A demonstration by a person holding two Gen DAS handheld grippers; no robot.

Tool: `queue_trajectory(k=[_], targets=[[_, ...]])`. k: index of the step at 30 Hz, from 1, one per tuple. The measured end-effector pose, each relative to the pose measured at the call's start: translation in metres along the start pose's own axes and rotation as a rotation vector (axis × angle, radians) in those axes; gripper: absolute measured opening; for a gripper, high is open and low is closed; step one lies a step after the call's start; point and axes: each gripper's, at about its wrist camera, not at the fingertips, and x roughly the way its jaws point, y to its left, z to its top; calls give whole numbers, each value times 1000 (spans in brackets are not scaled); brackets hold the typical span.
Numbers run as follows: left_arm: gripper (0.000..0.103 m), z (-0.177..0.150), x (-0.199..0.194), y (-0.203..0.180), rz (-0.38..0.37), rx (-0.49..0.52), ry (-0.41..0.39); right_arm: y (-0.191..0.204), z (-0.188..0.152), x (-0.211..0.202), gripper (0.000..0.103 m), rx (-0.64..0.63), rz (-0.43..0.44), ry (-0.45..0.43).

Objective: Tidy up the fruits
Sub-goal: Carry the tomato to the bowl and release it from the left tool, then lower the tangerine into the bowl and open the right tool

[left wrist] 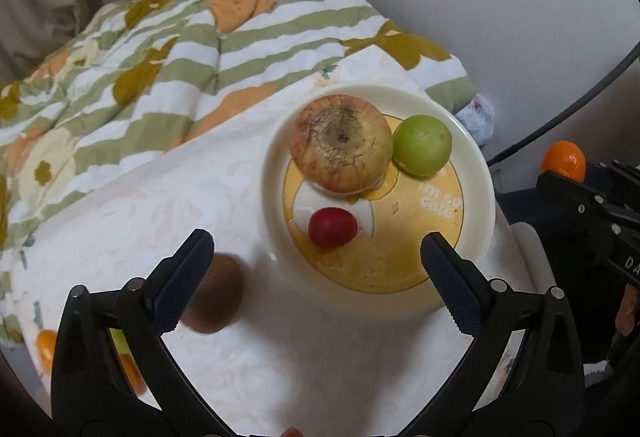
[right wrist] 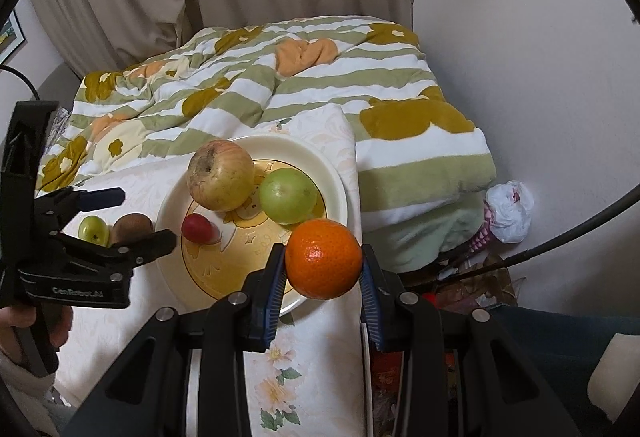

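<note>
Cream-white floral cloth covers the work surface, with a green-striped quilt bunched behind it and a pale wall close on the right. Bare cloth lies open to the left of and in front of the plate, a round cream dish with a yellow printed centre that sits near the cloth's right edge.

On the plate rest a large blotchy apple, a green round fruit touching it on the right, and a small red fruit nearer the front. Off the plate, to its left on the cloth, lie a brown kiwi and a small green fruit, side by side.

Left gripper hangs over the front of the plate with its jaws spread wide and nothing between them; the red fruit sits just beyond its tips. Right gripper pinches an orange between its blue pads, held above the plate's near right rim.
</note>
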Motion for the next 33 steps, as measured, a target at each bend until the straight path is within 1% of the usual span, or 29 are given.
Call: queue_trajectory(k=[2,5,6,13,19,23,26,31,33], targets=[[103,-3,-7,1,30,-2,-5,0,0,-1,33,-13,6,-3],[103,-8,-17,5,98,-17,-4,0,2,-1,33,-36,21,-8],[103,-10,-20,7,105,-27,-4,1,3,1,33,-44,30,-8],[103,-33,-49,22,126,-99,-40,9,5,18,33,-115,85,-1],[103,-49,-64,30,146,-159,-67,24,1,41,33,-195,134,6],[103,-59,-67,35,160,-208,-68,30,-3,56,33,-246,134,7],[103,-65,-65,38,191,-240,-53,34,-6,64,33,-272,135,8],[103,-77,-65,41,204,-288,-55,37,-11,73,33,-312,138,-3],[103,-81,-66,43,208,-307,-55,38,-13,73,43,-336,134,-17]])
